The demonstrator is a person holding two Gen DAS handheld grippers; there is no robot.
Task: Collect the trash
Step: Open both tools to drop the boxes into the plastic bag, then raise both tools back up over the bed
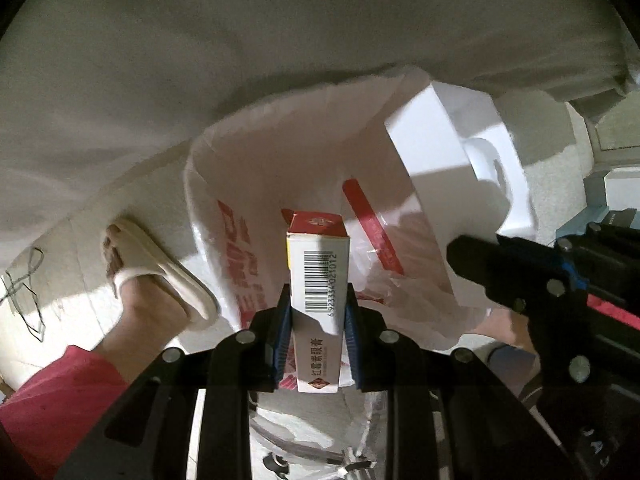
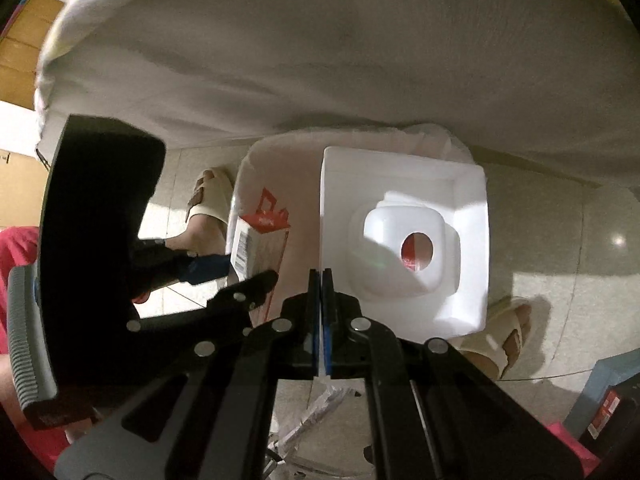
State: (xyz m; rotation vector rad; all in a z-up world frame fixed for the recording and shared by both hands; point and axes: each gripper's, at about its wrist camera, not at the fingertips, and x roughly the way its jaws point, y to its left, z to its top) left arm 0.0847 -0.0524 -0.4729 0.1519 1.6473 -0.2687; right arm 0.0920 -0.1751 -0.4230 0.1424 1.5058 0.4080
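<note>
My left gripper is shut on a small white and red carton with a barcode, gripping its two sides. The carton points down into the mouth of an open white plastic bag with red print. At the right, my right gripper holds a white open box over the bag's far side. In the right wrist view my right gripper is shut on the box's left wall, and the white box shows a moulded insert with a round hole. The left gripper and carton are at the left, over the bag.
A bed with a white sheet overhangs the bag along the top. A person's feet in beige slippers stand on the tiled floor on both sides of the bag. Boxes lie at the lower right, and stacked cardboard at the far left.
</note>
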